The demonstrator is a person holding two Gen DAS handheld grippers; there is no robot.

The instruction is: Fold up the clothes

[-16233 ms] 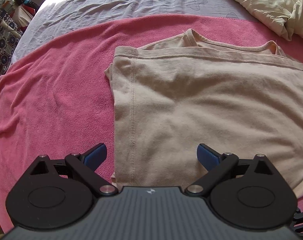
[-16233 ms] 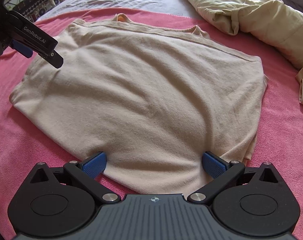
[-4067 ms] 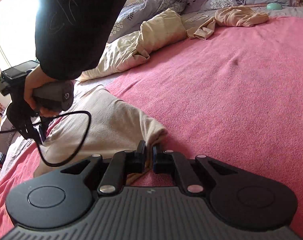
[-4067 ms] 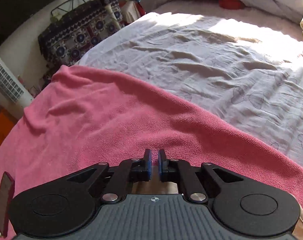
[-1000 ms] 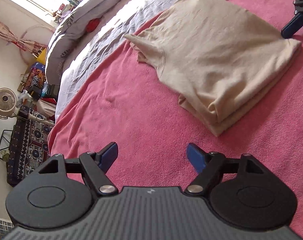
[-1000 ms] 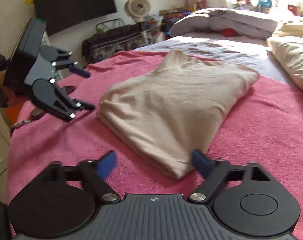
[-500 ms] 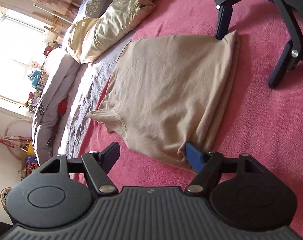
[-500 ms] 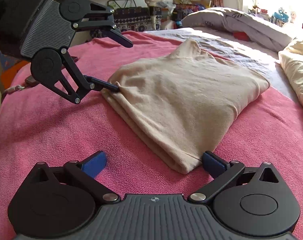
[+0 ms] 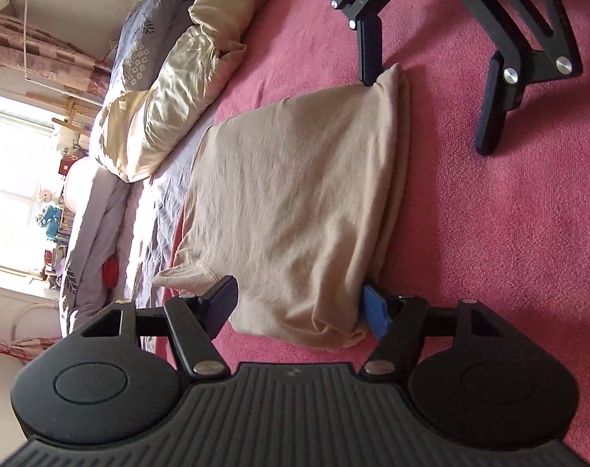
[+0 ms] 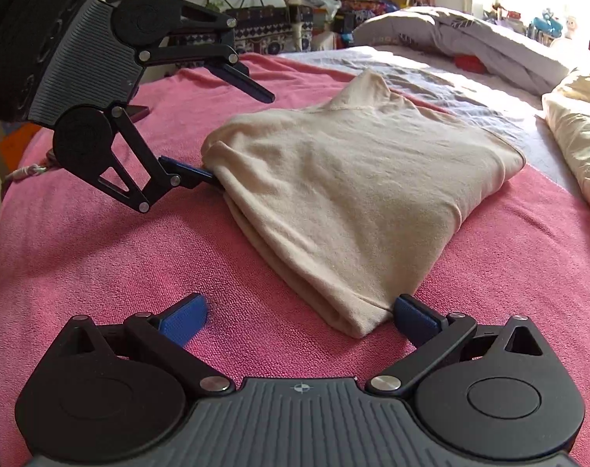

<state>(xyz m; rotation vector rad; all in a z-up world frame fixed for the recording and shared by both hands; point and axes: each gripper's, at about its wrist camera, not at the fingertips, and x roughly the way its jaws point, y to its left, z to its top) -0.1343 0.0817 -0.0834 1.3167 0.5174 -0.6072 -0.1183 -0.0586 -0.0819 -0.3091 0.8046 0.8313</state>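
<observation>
With the folded beige shirt (image 10: 357,194) lying mid-blanket (image 10: 100,257), the closing left gripper (image 9: 299,307) and the wide-open right gripper (image 10: 299,311) straddle adjacent corners, and should pinch every layer together.

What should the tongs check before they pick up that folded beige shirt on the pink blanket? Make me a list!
1. Folded beige cotton shirt lies flat on the pink terry blanket: ok.
2. Left tongs straddle one near corner, one finger slid under it; they have just been closing: ok.
3. Left tongs pinching the cloth yet: not ok, pads not pressing.
4. Right tongs wide open at the other near corner: ok.
5. Right tongs around that corner: not ok, only one finger touches it.
6. All layers caught together: cannot tell.
</observation>
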